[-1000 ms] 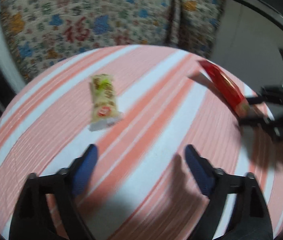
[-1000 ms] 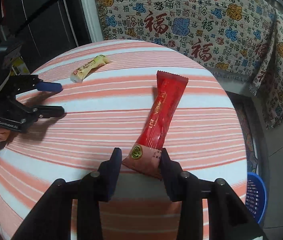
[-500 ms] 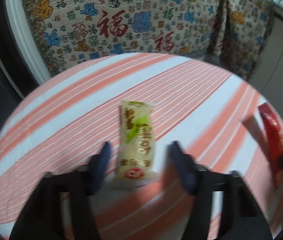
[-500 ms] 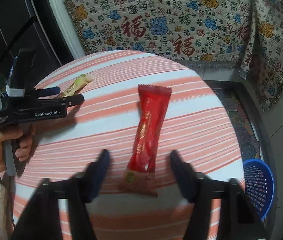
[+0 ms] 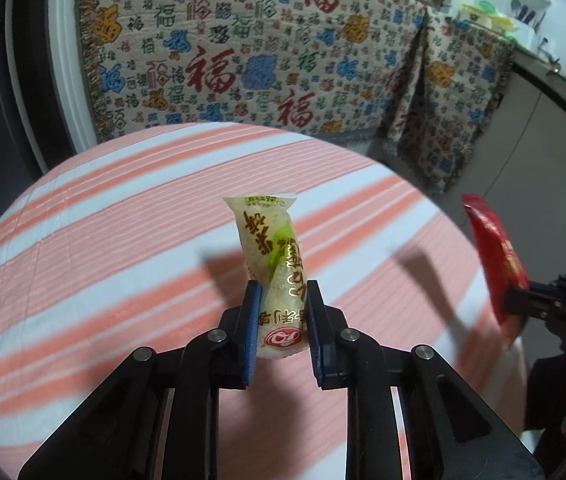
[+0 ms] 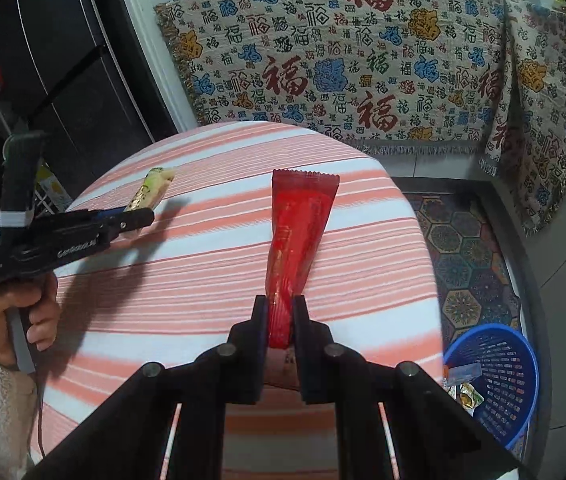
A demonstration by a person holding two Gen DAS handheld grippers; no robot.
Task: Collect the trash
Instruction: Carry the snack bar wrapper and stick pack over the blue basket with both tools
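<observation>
My left gripper (image 5: 281, 292) is shut on a pale yellow-green snack wrapper (image 5: 273, 256) and holds it lifted above the round striped table (image 5: 103, 248). My right gripper (image 6: 279, 304) is shut on the lower end of a long red wrapper (image 6: 297, 232), raised over the table (image 6: 203, 280). The left gripper with the yellow wrapper (image 6: 151, 192) shows at the left of the right wrist view. The red wrapper (image 5: 495, 252) and right gripper show at the right edge of the left wrist view.
A blue plastic basket (image 6: 499, 384) with some trash in it stands on the floor to the right of the table. A patterned blanket (image 6: 363, 60) hangs behind the table. A dark cabinet (image 6: 43, 60) stands at the left.
Both grippers closed on their wrappers, which lay on the table between open fingers half a second ago. Both wrappers are now lifted off the table.
</observation>
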